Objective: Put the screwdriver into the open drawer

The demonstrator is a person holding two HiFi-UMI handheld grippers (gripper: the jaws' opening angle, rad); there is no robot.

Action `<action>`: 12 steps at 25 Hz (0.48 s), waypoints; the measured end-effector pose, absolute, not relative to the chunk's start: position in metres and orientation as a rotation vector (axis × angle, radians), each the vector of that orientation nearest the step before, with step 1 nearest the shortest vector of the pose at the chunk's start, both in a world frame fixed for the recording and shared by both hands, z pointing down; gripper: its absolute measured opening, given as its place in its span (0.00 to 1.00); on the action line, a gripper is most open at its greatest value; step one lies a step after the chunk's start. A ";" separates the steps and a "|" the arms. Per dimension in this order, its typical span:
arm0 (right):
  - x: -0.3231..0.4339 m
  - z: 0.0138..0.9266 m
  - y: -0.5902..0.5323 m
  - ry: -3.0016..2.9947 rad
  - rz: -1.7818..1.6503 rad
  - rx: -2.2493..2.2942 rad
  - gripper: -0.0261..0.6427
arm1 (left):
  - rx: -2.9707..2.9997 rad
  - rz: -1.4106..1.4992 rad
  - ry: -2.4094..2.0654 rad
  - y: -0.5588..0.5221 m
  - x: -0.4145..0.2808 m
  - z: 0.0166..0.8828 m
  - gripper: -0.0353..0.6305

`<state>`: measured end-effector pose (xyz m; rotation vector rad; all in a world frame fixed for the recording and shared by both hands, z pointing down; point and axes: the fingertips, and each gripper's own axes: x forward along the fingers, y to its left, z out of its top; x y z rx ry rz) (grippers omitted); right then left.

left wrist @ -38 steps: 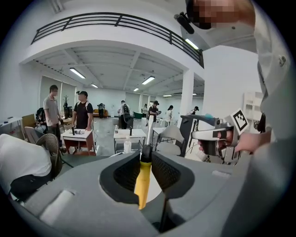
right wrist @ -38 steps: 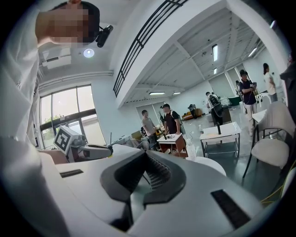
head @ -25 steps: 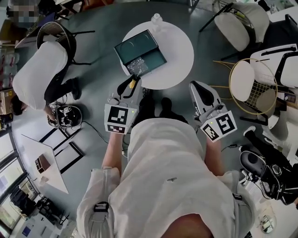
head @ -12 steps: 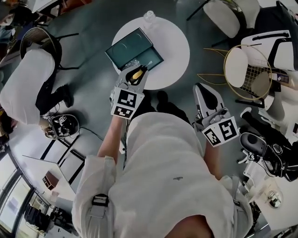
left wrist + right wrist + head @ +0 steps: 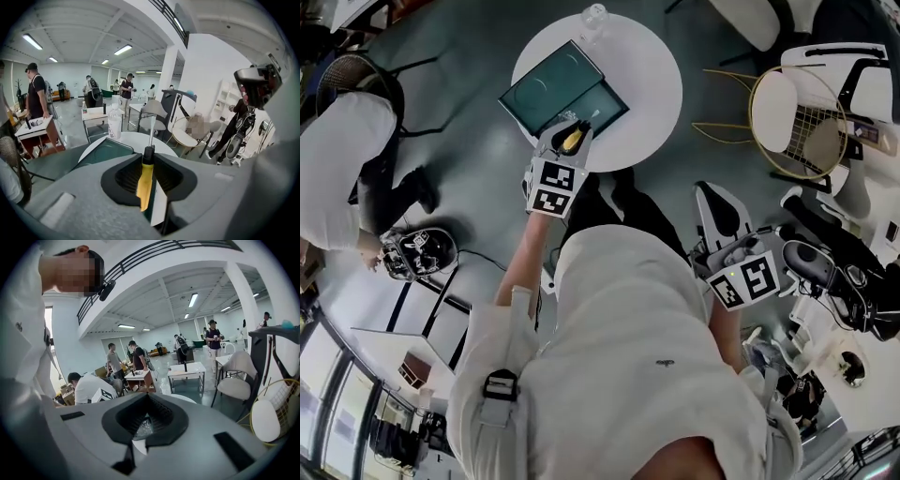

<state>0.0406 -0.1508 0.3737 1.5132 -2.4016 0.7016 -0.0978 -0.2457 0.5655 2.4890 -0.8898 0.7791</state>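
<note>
On the round white table (image 5: pixel 647 75) lies the open drawer (image 5: pixel 548 80), a dark green shallow box. My left gripper (image 5: pixel 575 125) hangs over the drawer's near edge, shut on the screwdriver (image 5: pixel 573 140). In the left gripper view the yellow handle (image 5: pixel 145 180) sits between the black pads (image 5: pixel 124 176), and the metal shaft points forward over the drawer (image 5: pixel 101 150) and the table (image 5: pixel 133 138). My right gripper (image 5: pixel 710 190) stays low at my right side, off the table, shut with nothing in it. Its view shows the closed tips of that gripper (image 5: pixel 146 427).
A clear bottle (image 5: pixel 593 17) stands at the table's far edge, also seen as the bottle (image 5: pixel 114 123) beyond the drawer. A wire chair (image 5: pixel 797 122) is at the right. A seated person (image 5: pixel 337 169) and floor gear (image 5: pixel 417 253) are at the left. Equipment (image 5: pixel 834 281) crowds the right.
My left gripper has carried the screwdriver forward from beside my body to over the drawer's near edge. The right gripper has stayed by my side, drifting slightly lower.
</note>
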 end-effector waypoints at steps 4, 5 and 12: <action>0.037 0.383 -0.153 -2.368 0.741 1.519 0.05 | 2.441 0.844 -0.860 -0.251 -0.101 0.604 0.18; 0.037 0.385 -0.154 -2.363 0.750 1.519 0.05 | 2.432 0.872 -0.853 -0.252 -0.101 0.613 0.18; 0.036 0.396 -0.157 -2.323 0.806 1.522 0.05 | 2.292 0.956 -0.802 -0.251 -0.103 0.669 0.18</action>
